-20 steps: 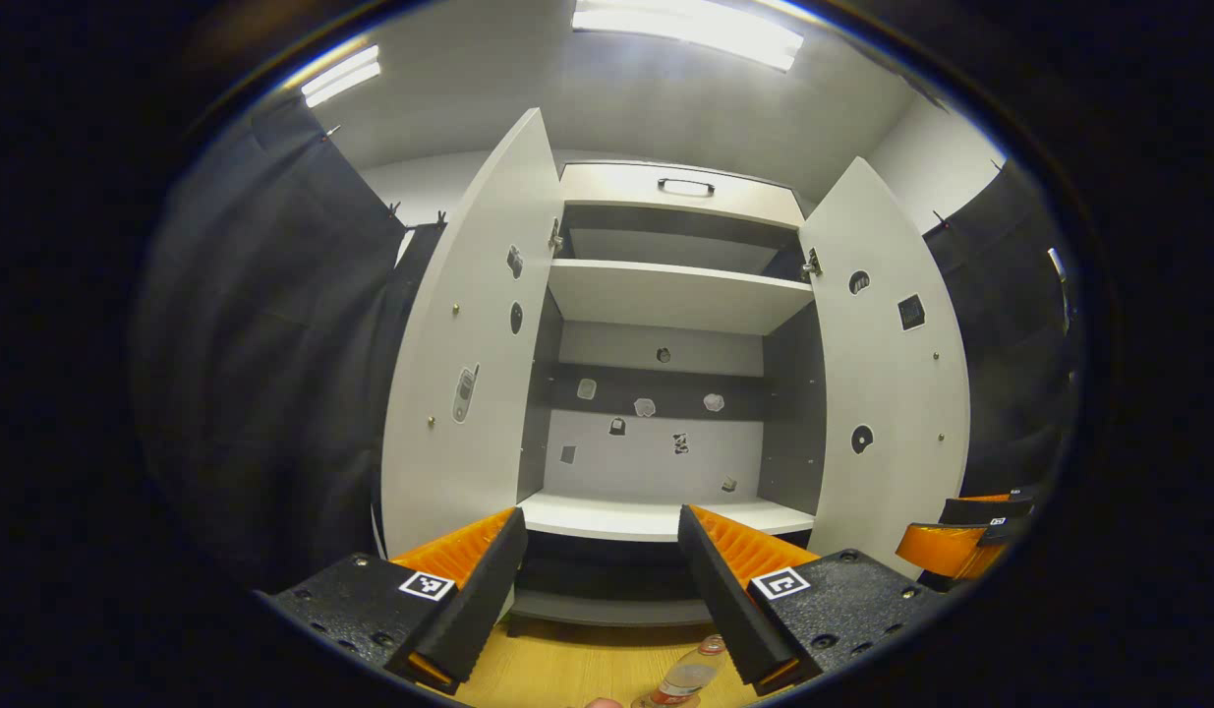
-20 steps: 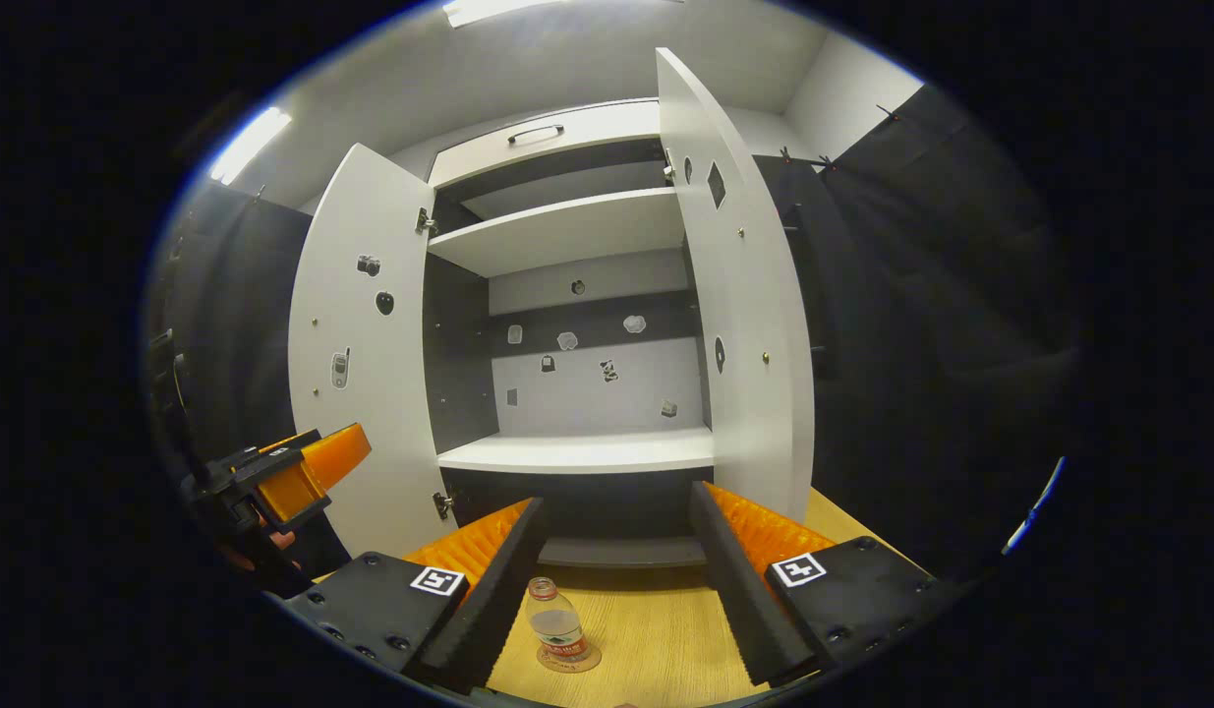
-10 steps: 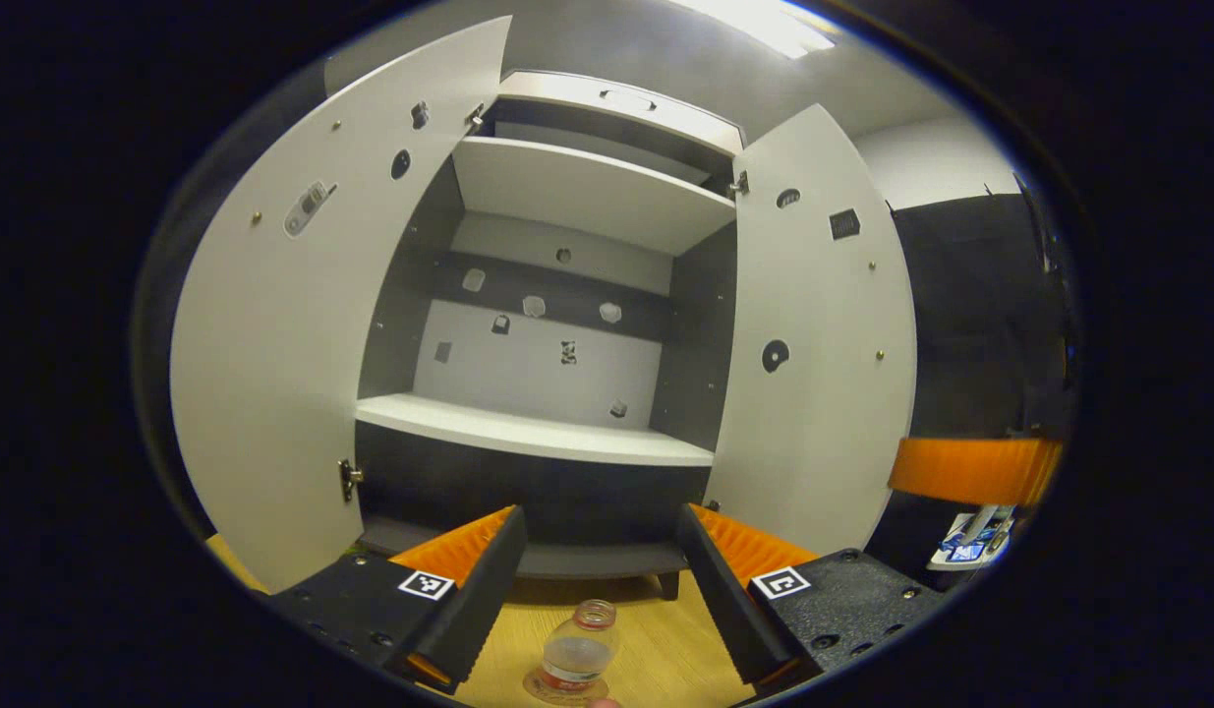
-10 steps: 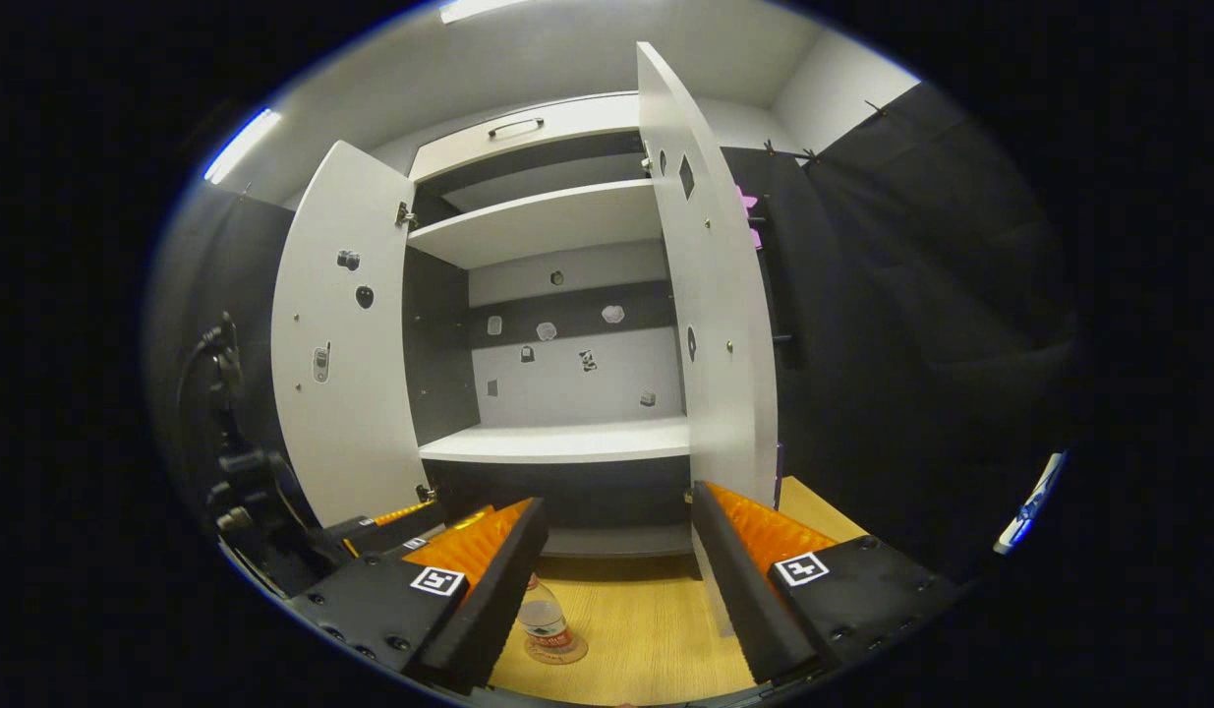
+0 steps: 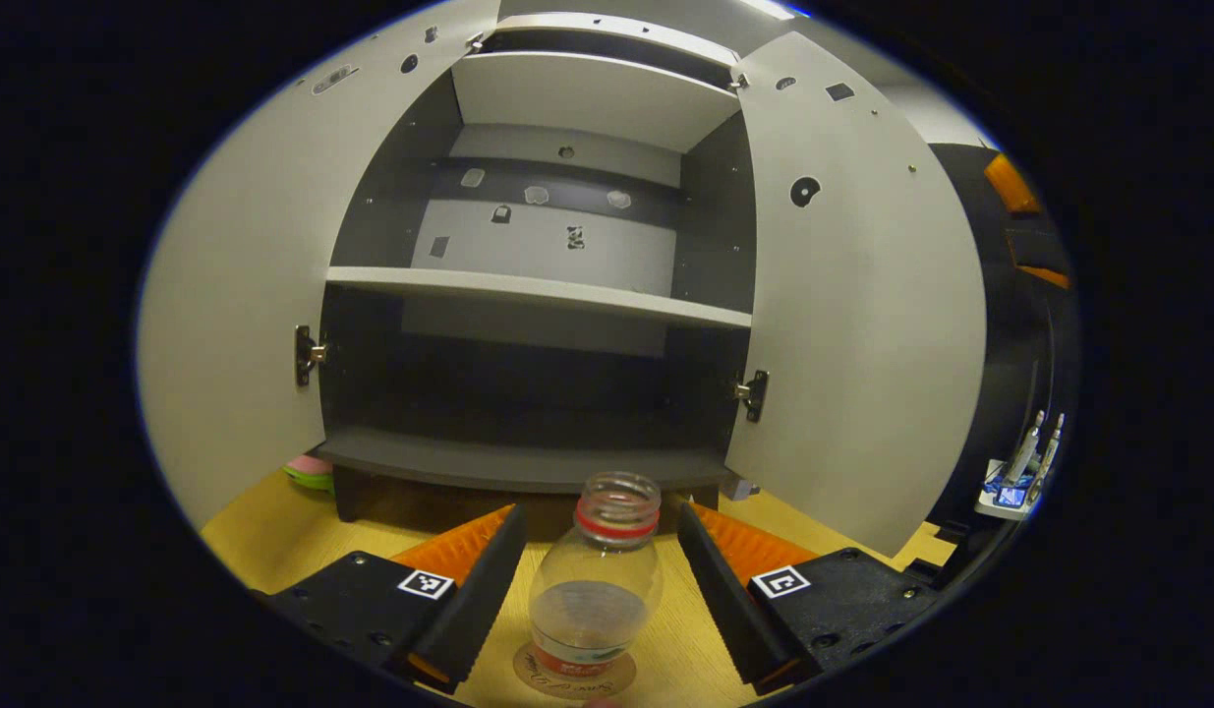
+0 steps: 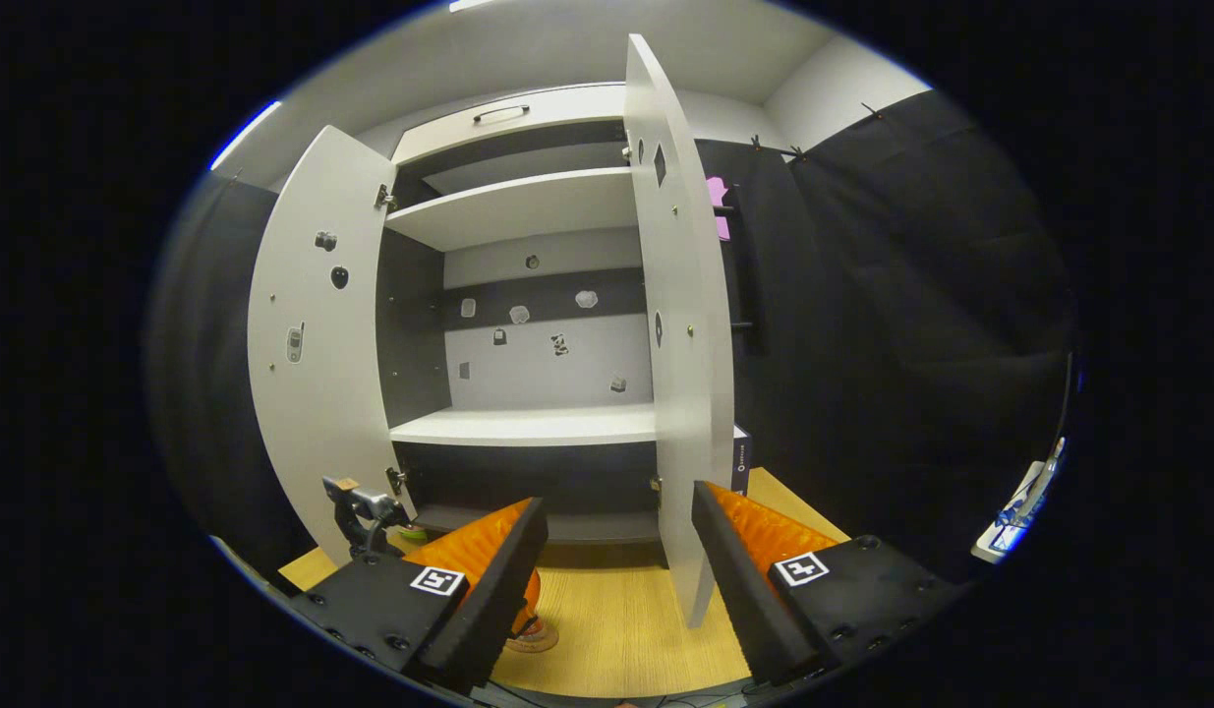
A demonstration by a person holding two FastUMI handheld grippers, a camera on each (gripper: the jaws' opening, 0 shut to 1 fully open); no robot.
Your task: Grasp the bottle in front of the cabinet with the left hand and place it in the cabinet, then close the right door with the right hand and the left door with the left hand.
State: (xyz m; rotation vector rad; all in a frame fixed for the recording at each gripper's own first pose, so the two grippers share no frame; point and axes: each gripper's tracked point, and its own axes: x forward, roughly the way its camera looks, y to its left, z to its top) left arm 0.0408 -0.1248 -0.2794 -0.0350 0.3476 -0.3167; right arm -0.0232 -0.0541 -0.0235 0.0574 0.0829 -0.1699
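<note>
Left gripper view: bottle [image 5: 596, 590] upright on a round coaster [image 5: 574, 677] on the wood floor [image 5: 272, 521], before the cabinet [image 5: 528, 462] base, between spread fingers of left gripper [image 5: 597, 575], untouched.
Risk: light, near-empty bottle; uneven closing may tip it.
Right gripper view: right gripper [image 6: 614, 570] open, idle; right door [image 6: 680, 344] edge-on, just ahead.
</note>
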